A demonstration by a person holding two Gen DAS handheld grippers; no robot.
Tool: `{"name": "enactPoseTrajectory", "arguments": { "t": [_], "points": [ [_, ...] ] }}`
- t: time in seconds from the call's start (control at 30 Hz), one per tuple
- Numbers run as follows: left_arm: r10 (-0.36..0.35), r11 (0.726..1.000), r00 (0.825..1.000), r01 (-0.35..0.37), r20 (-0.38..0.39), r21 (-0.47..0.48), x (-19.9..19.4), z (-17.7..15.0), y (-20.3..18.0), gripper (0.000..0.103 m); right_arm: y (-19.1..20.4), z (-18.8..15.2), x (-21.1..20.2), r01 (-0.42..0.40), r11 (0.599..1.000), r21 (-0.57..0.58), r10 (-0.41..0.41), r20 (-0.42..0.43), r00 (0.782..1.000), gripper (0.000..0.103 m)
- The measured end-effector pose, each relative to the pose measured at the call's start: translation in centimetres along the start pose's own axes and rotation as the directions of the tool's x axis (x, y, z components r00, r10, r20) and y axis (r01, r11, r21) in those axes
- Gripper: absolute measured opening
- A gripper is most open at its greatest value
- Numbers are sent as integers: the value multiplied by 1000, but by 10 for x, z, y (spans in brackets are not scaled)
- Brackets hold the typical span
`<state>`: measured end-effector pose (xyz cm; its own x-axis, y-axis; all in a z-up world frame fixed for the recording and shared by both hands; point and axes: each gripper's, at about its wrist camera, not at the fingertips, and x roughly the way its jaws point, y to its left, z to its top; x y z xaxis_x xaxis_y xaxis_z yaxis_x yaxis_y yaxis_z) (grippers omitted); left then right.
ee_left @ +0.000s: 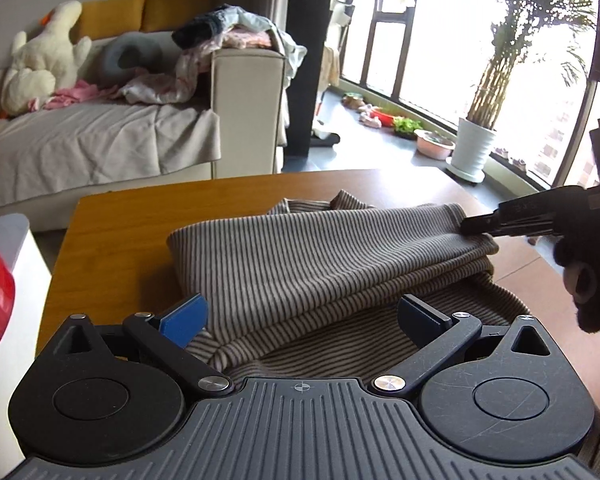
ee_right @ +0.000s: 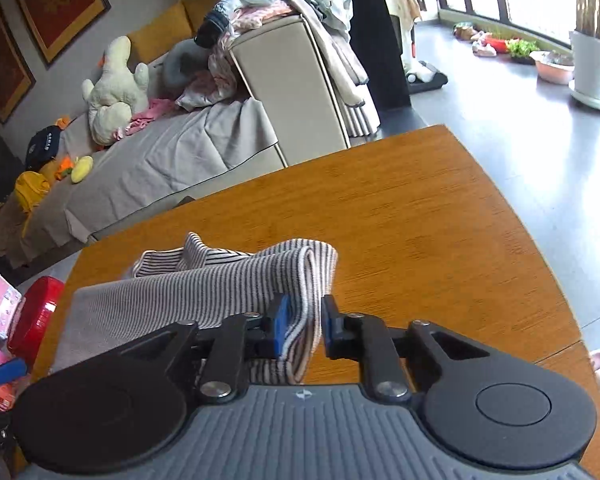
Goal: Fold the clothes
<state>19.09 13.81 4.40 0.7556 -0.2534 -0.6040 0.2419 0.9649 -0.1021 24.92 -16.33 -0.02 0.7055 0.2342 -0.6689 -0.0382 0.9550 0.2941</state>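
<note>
On the wooden worktop (ee_left: pixel 120 224) I see the striped garment (ee_left: pixel 320 256) lying partly folded, its upper layer doubled over the lower one. My left gripper (ee_left: pixel 300 316) sits low over the near edge of the cloth, its blue-padded fingers (ee_left: pixel 186 318) spread wide apart with fabric between them but not pinched. My right gripper (ee_right: pixel 302 326) has its fingers (ee_right: pixel 281 328) clamped on the folded right-hand end of the garment, which bulges up in a loop just ahead of them. Beyond the worktop stands a sofa (ee_right: pixel 268 92) heaped with more clothes and a plush duck (ee_right: pixel 114 88).
</note>
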Motion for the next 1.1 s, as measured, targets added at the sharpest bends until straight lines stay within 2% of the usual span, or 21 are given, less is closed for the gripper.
{"name": "enactPoseTrajectory", "arguments": {
  "t": [0.07, 0.13, 0.2, 0.3, 0.37, 0.43, 0.53, 0.6, 0.7, 0.87, 1.1],
  "points": [
    [18, 1000, 1000, -18, 7, 10, 15, 2, -5, 103, 8, -7, -16, 40, 998, -47, -36, 76, 996, 28],
    [38, 999, 999, -38, 8, 19, 27, 2, -9, 103, 16, -12, -33, 25, 997, -70, -14, 158, 987, 35],
    [52, 998, 999, -52, 7, 26, 38, 2, -13, 103, 22, -17, -44, -52, 997, -52, 62, 214, 975, 57],
    [63, 997, 998, -63, 6, 35, 49, -2, -18, 103, 29, -28, -39, -190, 982, -3, 187, 214, 959, 68],
    [70, 997, 998, -70, 6, 43, 55, -5, -20, 103, 33, -38, -25, -228, 973, 23, 220, 184, 958, 72],
    [74, 996, 997, -75, 10, 55, 57, -8, -21, 103, 35, -49, -9, -229, 973, 40, 220, 159, 962, 73],
    [67, 996, 998, -68, 14, 53, 56, -10, -20, 103, 42, -59, 2, -201, 978, -56, 208, 191, 959, 75],
    [64, 997, 998, -65, 15, 49, 55, -10, -20, 103, 44, -57, 4, -210, 974, -89, 223, 174, 959, 82],
    [57, 998, 998, -58, 18, 33, 54, -11, -20, 103, 45, -50, 10, -213, 967, -141, 234, 148, 961, 83],
    [61, 998, 998, -61, 23, 19, 52, -13, -24, 103, 36, -39, 18, -261, 956, -133, 277, 123, 953, 83],
    [58, 998, 998, -59, 26, 15, 52, -13, -23, 103, 40, -44, 16, -246, 956, -157, 266, 128, 955, 86]
  ]
}}
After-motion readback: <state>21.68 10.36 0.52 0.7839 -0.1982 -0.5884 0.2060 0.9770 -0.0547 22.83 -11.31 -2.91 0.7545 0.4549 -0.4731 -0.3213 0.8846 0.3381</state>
